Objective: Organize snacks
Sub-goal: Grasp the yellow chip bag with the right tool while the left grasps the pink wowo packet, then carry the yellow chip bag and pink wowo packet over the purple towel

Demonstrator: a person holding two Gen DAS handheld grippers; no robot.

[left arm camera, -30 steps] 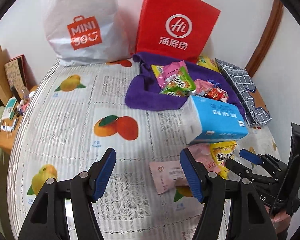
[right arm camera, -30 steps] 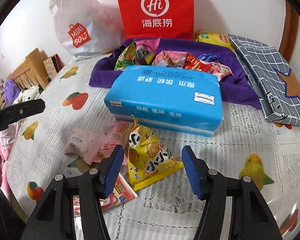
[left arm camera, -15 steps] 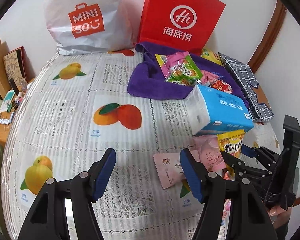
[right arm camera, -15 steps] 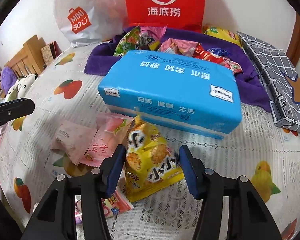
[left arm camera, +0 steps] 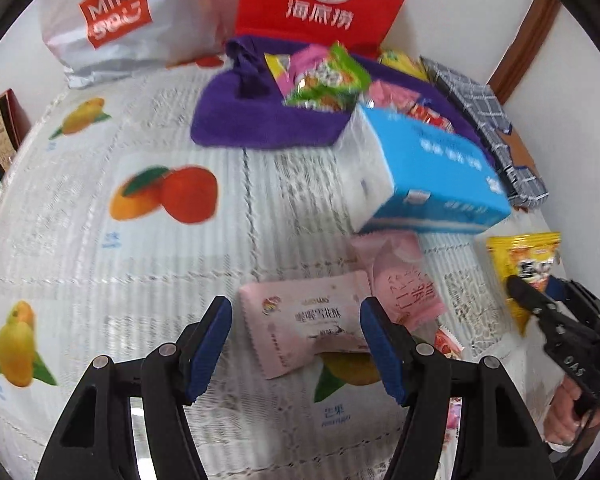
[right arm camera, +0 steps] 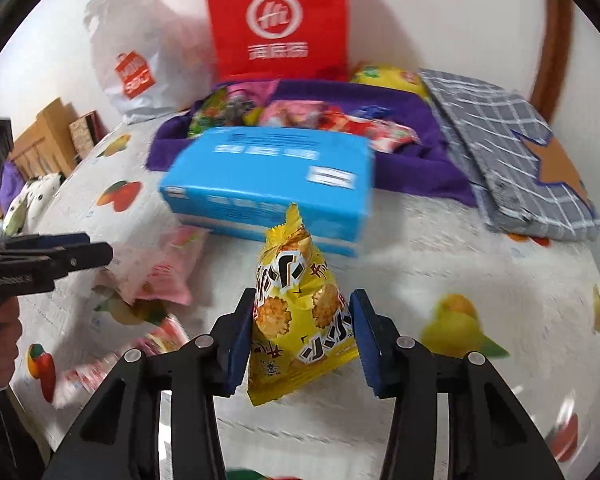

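My right gripper [right arm camera: 303,295] is closing on a yellow snack bag [right arm camera: 296,320]; both blue pads press its sides and the bag stands upright between them. In the left wrist view the same yellow snack bag [left arm camera: 524,256] shows at the far right, in the right gripper [left arm camera: 540,304]. My left gripper [left arm camera: 296,306] is open just above a pink snack packet [left arm camera: 308,320] that lies flat between its fingers, untouched. A second pink packet [left arm camera: 400,276] lies beside it. A purple cloth [left arm camera: 236,120] at the back holds several snacks.
A blue tissue pack [left arm camera: 428,168] lies between the loose packets and the purple cloth. A red bag [left arm camera: 324,0] and a white shopping bag [left arm camera: 116,20] stand against the wall. A grey checked pouch [left arm camera: 488,120] lies at the right. A fruit-print tablecloth [left arm camera: 100,260] covers the table.
The right gripper's jaws have narrowed onto the yellow bag and carried it to the right, away from the pink packets. The left gripper has dropped lower and come over the pink packet.
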